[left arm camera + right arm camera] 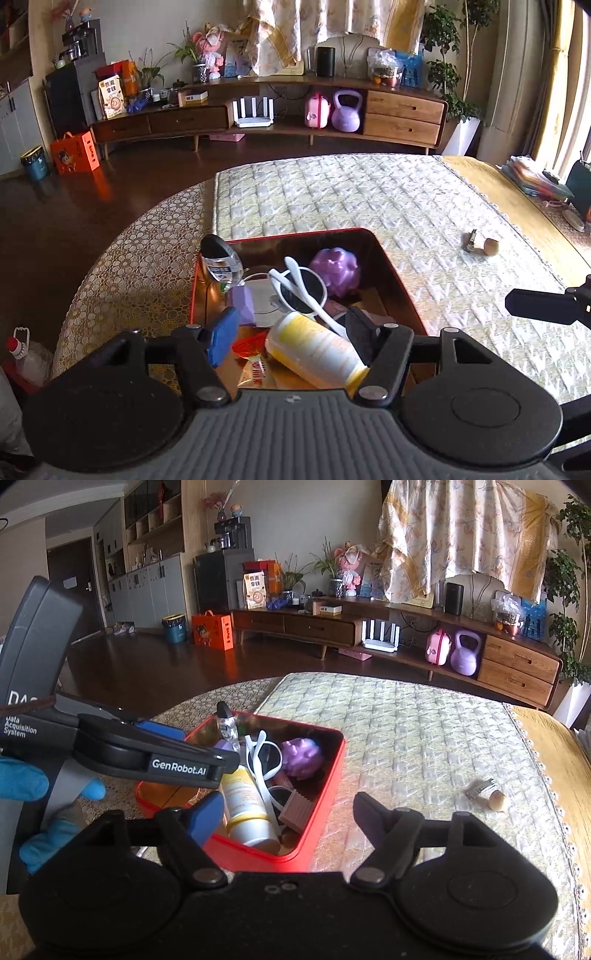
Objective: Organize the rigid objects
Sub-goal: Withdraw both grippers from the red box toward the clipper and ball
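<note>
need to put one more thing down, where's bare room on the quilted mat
Widest free patch: the quilted mat between the red box and the metal clip with the shell. The far mat is bare too. The box itself is crowded: bottle, sunglasses, purple toy.

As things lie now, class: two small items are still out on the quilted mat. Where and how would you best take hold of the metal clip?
Grip the metal clip across its narrow width, coming down from above with the right gripper, which is open and nearer. It lies low on the quilted mat, so a side approach would probably just push it. Stay on its far end from the small round wooden piece beside it.
</note>
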Motion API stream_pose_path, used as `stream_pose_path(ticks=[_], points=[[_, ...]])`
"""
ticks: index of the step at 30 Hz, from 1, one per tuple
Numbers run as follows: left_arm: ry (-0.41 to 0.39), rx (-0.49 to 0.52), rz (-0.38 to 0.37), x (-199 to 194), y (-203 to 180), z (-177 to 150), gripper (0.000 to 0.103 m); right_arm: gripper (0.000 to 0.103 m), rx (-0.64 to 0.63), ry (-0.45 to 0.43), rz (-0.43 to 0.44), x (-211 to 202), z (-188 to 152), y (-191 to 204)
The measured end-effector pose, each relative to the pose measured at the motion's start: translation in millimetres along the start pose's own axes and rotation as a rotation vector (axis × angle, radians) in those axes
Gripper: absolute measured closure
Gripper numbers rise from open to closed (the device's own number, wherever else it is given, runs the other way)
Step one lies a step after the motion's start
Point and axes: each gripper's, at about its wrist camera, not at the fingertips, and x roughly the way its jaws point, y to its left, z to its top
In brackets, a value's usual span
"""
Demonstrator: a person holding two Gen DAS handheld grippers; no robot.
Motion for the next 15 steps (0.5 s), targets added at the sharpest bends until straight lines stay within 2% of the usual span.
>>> stream_pose_path(ticks=[3, 5, 8, 11, 15], points=[[-0.007, 0.002, -0.013, -4.5, -8.8, 1.5, 0.031, 0.018, 0.006, -0.017, 0.006, -9.1, -2.8, -7.3], [-0.009, 0.010, -0.017, -6.0, -16.0, 2.6, 0.031, 0.012, 0.015, -0.027, 0.006, -14.8, -4.7, -13.3], [-0.008, 0.017, -0.033, -6.6, -28.4, 4.8, 0.029, 0.009, 0.026, -0.041, 0.006, -23.7, -8.8, -25.3], [-0.009, 0.018, -0.045, -4.9, -41.6, 7.7, 0.020, 0.001, 0.040, -0.060, -0.013, -31.3, -13.6, -40.3], [-0.004, 0.020, -0.078, 1.5, -63.0, 12.9, 0.019, 0.000, 0.063, -0.074, -0.042, -37.5, -20.8, -68.6]])
